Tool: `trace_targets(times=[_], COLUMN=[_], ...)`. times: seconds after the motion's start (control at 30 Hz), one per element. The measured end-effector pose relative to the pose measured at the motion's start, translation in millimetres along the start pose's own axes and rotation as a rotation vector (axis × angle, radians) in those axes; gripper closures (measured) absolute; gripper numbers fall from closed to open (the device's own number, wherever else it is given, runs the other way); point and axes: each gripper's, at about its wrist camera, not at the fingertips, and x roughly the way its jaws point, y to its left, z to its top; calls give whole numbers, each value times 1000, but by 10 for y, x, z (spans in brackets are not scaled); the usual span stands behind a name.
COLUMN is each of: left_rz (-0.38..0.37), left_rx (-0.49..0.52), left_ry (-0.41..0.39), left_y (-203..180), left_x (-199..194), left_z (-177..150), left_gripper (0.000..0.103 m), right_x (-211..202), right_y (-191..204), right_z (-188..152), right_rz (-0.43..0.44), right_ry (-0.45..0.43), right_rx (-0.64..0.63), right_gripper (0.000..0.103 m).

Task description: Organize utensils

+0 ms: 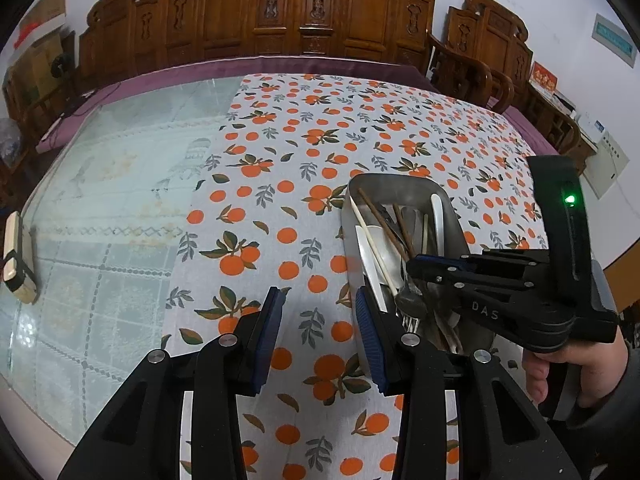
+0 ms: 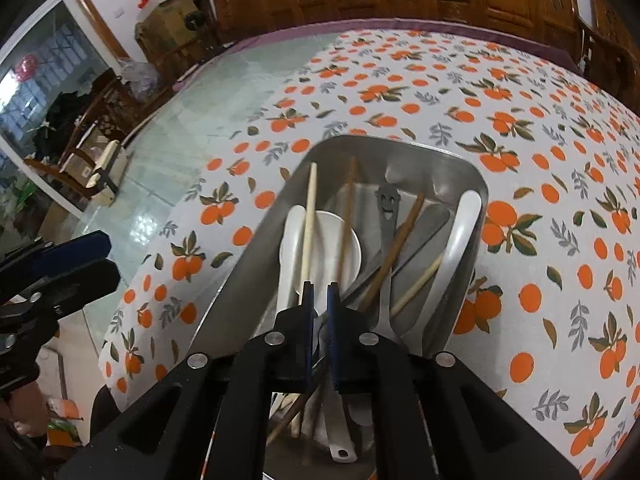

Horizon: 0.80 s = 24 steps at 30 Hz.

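Note:
A steel tray [image 1: 392, 178] [image 2: 400, 146] stands on the orange-print tablecloth, filled with mixed utensils. In it lie white ceramic spoons [image 2: 460, 232], brown chopsticks [image 2: 400, 248], a pale chopstick [image 2: 310, 216] and a metal handle with a smiley cut-out [image 2: 386, 200]. My right gripper [image 2: 320, 286] [image 1: 414, 266] hangs over the tray's near half, with only a thin slit between its blue pads. I cannot make out anything pinched there. My left gripper [image 1: 320, 300] [image 2: 108, 258] is open over bare cloth just left of the tray, with nothing between its fingers.
The table's left part is glass over a pale lace cloth [image 1: 120, 200]. A small wooden block with a black band [image 1: 18, 264] [image 2: 104, 176] lies near its left edge. Carved wooden chairs [image 1: 300, 12] line the far side. A hand [image 1: 580, 372] holds the right gripper.

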Motion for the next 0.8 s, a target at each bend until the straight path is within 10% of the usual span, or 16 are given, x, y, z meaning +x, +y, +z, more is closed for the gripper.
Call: trace_targets(times=[0.57,0.63,0.8], left_rz=[17,19,33], left_rx=[-9,-17,-3], left_ry=[-47,-56,-91], left_y=[-207,-237,-412], left_x=[-169,-193,-309], left_z=[-87,-117,-215], left_gripper=[67,49,29], right_x=[-900,-1043,-1417], right_y=[-107,-143,-218], right_z=[-336,-425,-683], right_rz=[-41,-62,-107], right_ry=[-189,-211,-275], right_rx=[-19,-17,1], right_gripper=[93,92,57])
